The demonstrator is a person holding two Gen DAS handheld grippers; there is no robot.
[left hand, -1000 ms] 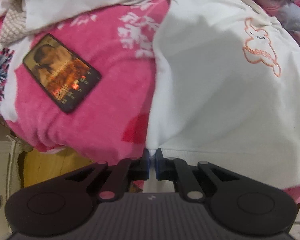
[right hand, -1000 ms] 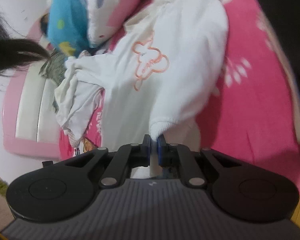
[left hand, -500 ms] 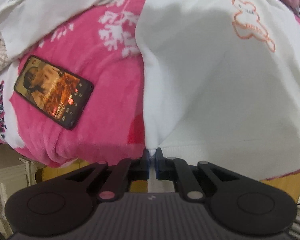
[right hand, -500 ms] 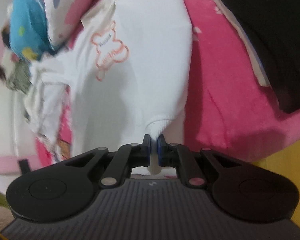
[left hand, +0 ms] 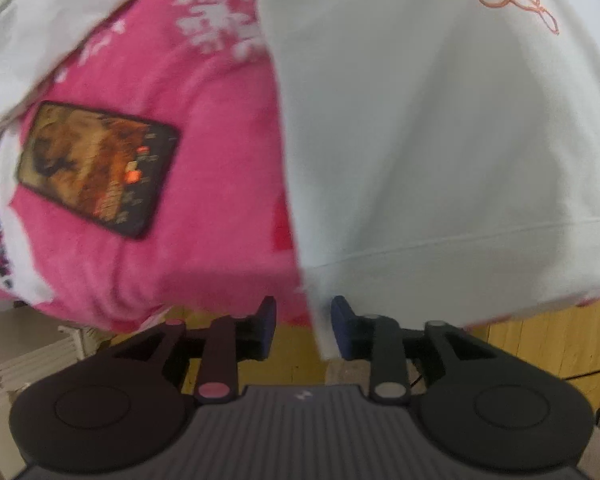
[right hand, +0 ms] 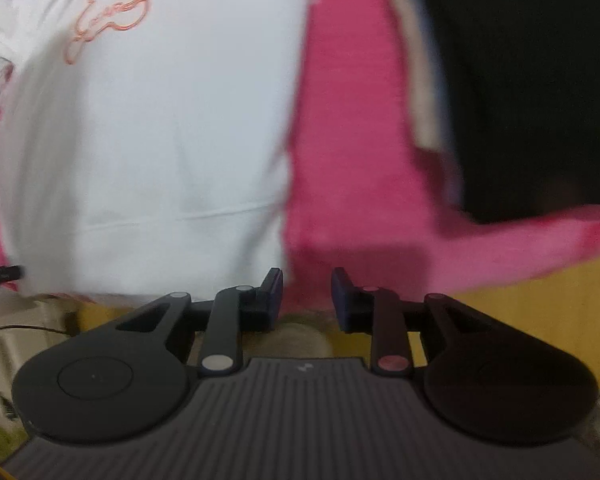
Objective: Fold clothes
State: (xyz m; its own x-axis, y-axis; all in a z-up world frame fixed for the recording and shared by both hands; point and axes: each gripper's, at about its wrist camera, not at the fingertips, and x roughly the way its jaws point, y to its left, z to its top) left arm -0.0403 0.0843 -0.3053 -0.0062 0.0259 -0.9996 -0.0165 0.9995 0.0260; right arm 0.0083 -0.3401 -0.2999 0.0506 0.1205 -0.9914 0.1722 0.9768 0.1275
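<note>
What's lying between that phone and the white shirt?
Only bare pink blanket, with its white flower print farther up. The left wrist view shows the phone and the white shirt apart, with nothing else between them.

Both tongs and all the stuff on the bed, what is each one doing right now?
Left tongs: opening, shirt corner loose between them.
Right tongs: opening, nothing between them.
White shirt with orange outline drawing: spread flat, unfolded.
Black phone: screen lit.
Pink fleece blanket: spread out.
</note>
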